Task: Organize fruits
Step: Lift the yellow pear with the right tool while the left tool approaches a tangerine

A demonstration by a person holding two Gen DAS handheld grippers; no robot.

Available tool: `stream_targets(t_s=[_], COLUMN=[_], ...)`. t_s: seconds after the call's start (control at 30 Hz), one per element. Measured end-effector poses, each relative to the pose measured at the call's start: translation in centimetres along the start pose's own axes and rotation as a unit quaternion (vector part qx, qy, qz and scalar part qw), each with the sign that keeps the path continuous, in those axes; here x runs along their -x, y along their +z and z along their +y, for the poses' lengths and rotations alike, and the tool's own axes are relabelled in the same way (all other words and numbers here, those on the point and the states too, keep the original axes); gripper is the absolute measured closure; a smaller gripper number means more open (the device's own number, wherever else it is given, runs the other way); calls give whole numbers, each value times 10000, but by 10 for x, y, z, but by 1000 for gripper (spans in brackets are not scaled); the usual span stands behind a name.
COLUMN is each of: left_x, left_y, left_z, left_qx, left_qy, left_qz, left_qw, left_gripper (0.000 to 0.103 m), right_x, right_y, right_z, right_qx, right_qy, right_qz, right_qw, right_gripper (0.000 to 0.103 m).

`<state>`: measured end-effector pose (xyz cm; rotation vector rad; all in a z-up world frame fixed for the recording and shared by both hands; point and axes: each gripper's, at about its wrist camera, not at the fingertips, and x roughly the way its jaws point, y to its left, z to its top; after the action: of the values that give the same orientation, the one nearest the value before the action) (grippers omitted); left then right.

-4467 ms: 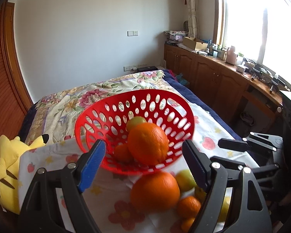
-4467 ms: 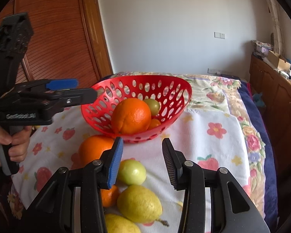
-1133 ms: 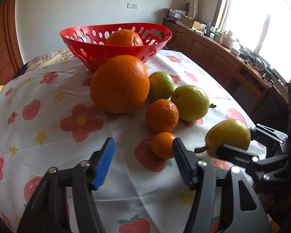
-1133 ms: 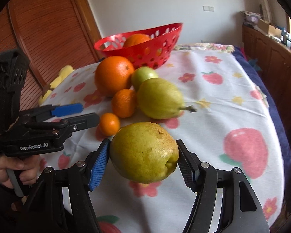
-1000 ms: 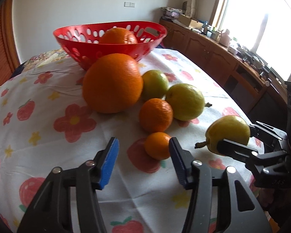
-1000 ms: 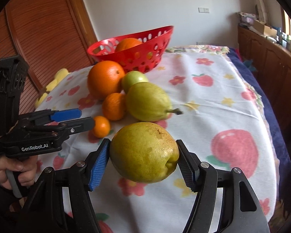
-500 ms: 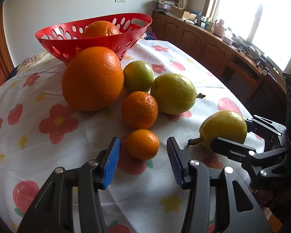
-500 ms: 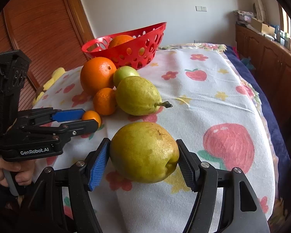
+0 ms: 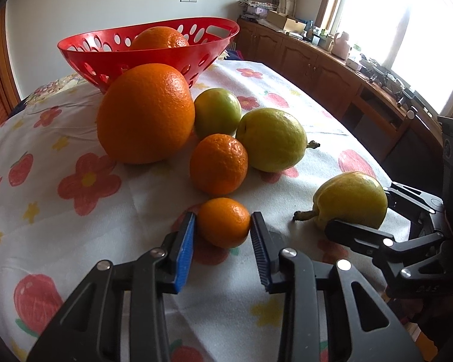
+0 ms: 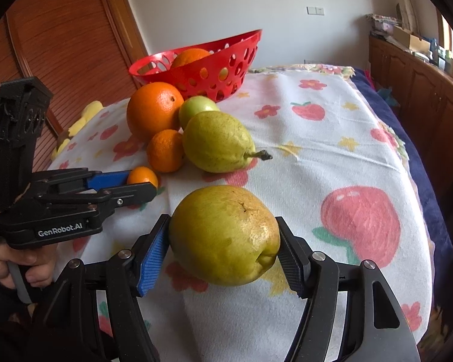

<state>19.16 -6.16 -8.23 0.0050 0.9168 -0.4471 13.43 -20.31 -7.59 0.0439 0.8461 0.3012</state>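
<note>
My left gripper (image 9: 223, 229) is closed on a small mandarin (image 9: 223, 221) that rests on the flowered cloth; it also shows in the right wrist view (image 10: 142, 176). My right gripper (image 10: 223, 246) is shut on a yellow pear (image 10: 225, 233), held just above the cloth at the right (image 9: 351, 200). A big orange (image 9: 146, 113), a green fruit (image 9: 217, 113), a mid-size mandarin (image 9: 219, 164) and a second pear (image 9: 271, 140) lie in a cluster. Behind them the red basket (image 9: 172, 57) holds an orange (image 9: 160, 37).
The flowered tablecloth (image 10: 332, 150) covers the table; its edge drops off at the right. Wooden cabinets (image 9: 317, 66) line the window wall. A wooden door (image 10: 60, 45) and a yellow plush toy (image 10: 81, 114) are at the left.
My left gripper has moved forward and closed its fingers around the small mandarin. My right gripper still holds the pear and has lowered slightly toward the cloth.
</note>
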Motion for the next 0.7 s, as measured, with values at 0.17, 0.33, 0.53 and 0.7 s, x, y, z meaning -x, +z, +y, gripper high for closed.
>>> stream_targets(t_s=[0.17, 0.33, 0.53, 0.7], left_x=[11, 22, 26, 32], left_y=[-4, -6, -7, -8], left_z=[4, 10, 14, 16], left_qx=[-12, -3, 57, 65], left_qy=[21, 72, 107, 134], left_qz=[-44, -123, -174, -244], left_qw=[10000, 9999, 9998, 9996], left_gripper=[69, 69, 69, 69], right_x=[-3, -4, -3, -4], right_y=[-2, -2, -3, -1], right_z=[4, 5, 6, 10], right_qx=[22, 38, 82, 141], right_qy=[-57, -83, -133, -205], right_qz=[22, 44, 64, 88], right_qw=[10000, 9999, 9999, 9997], right_gripper=[35, 35, 35, 36])
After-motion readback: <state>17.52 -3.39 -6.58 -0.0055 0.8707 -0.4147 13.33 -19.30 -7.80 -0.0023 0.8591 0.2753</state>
